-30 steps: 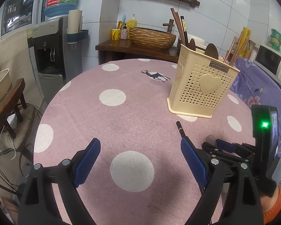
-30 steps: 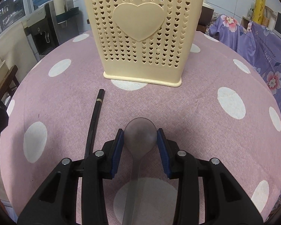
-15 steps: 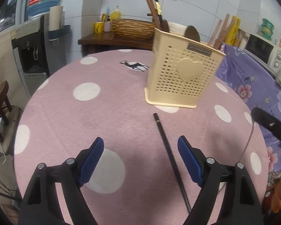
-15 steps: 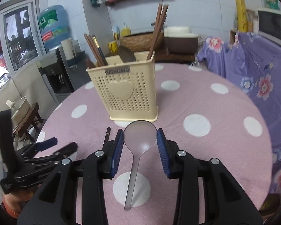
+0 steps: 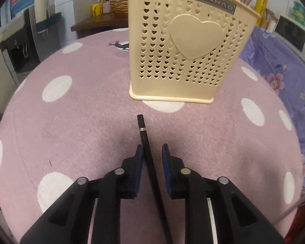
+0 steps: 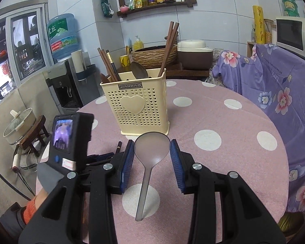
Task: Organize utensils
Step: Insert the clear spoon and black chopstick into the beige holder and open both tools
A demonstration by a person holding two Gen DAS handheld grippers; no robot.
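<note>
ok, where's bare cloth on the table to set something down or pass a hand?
Bare cloth: the left half of the table, from the utensil holder out to the edge, and the right side between holder and purple floral cover. Crowded: the strip in front of the holder, where the black chopstick lies between the left gripper pads, and the right gripper holds the spoon above.

White-tiled walls, wooden bottle shelf, water dispenser, microwave, window.

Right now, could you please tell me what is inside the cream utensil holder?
The cream utensil holder holds brown chopsticks at its left, a dark spoon in the middle and more chopsticks at its right. Its perforated walls hide their lower ends.
</note>
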